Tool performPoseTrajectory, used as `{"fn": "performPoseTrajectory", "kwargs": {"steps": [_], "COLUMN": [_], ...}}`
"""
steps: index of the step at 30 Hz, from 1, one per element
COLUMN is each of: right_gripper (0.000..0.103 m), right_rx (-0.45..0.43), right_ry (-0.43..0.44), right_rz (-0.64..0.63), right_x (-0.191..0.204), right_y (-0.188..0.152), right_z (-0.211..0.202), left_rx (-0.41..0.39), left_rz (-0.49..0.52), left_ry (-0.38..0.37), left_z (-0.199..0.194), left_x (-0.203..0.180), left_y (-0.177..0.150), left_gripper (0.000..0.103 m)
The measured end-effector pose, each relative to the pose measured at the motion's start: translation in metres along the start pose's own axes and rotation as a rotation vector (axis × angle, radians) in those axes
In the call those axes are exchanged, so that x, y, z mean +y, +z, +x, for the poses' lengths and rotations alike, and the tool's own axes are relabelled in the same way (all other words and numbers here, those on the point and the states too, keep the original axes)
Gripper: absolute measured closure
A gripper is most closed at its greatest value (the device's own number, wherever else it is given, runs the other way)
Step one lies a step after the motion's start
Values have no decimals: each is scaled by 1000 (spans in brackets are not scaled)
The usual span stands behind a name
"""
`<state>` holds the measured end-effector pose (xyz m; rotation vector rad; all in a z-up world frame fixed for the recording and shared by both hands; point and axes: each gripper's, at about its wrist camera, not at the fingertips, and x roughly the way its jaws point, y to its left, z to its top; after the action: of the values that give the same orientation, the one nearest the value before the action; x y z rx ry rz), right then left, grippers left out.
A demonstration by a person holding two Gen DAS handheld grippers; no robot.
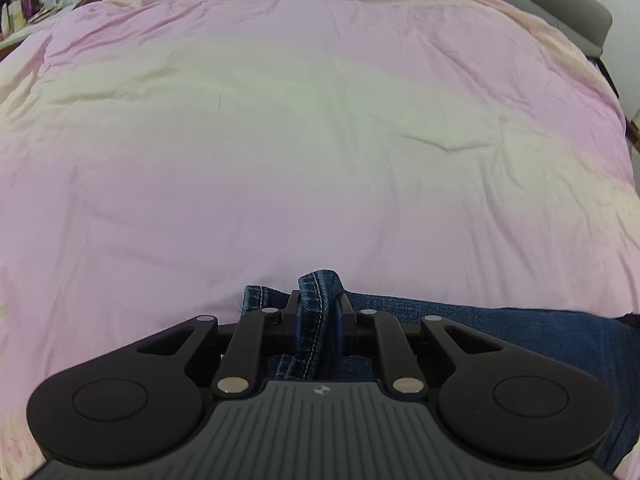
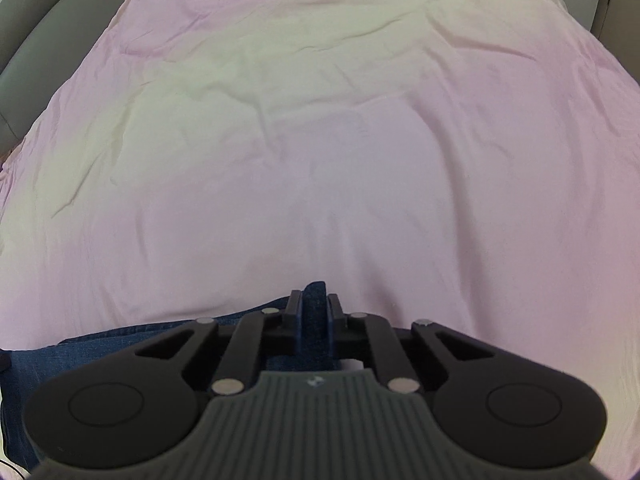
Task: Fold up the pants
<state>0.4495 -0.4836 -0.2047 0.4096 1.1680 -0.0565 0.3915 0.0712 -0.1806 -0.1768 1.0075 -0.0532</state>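
Note:
The pants are dark blue jeans (image 1: 500, 332) lying on a pink bed sheet (image 1: 280, 140). In the left wrist view my left gripper (image 1: 318, 300) is shut on a stitched seam fold of the jeans, which sticks up between the fingers; the denim spreads to the right. In the right wrist view my right gripper (image 2: 314, 300) is shut on another fold of the jeans (image 2: 120, 344), with the cloth spreading to the left. Most of the jeans are hidden under the grippers.
The wrinkled pink sheet (image 2: 320, 140) covers the bed ahead of both grippers. A grey headboard (image 1: 560, 0) runs along the far edge. A cluttered shelf or desk (image 1: 36, 0) stands at the far left.

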Motion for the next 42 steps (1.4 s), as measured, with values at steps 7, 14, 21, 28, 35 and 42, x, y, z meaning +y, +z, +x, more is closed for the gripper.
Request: {"fn": "performPoseTrajectory", "kwargs": {"steps": [7, 14, 21, 28, 35, 42], "right_gripper": [77, 53, 67, 68, 62, 60], "right_rx": [23, -91, -104, -49, 75, 58], "right_ry": [-42, -99, -10, 46, 13, 50], "right_rz": [1, -109, -91, -150, -84, -172], "right_x": [-5, 7, -13, -15, -43, -38], "right_y": [-4, -20, -70, -139, -160, -152], "right_z": [19, -32, -77, -86, -43, -65], "left_rx": [11, -71, -77, 33, 87, -20], "left_rz": [42, -5, 80, 156, 129, 203], "left_ry": [-2, 64, -32, 44, 100, 63], "left_z": [-3, -58, -99, -79, -53, -90], "left_x": [8, 24, -10, -25, -18, -62], "left_y": [1, -8, -49, -96, -104, -101], "left_gripper": [69, 61, 69, 77, 78, 78]}}
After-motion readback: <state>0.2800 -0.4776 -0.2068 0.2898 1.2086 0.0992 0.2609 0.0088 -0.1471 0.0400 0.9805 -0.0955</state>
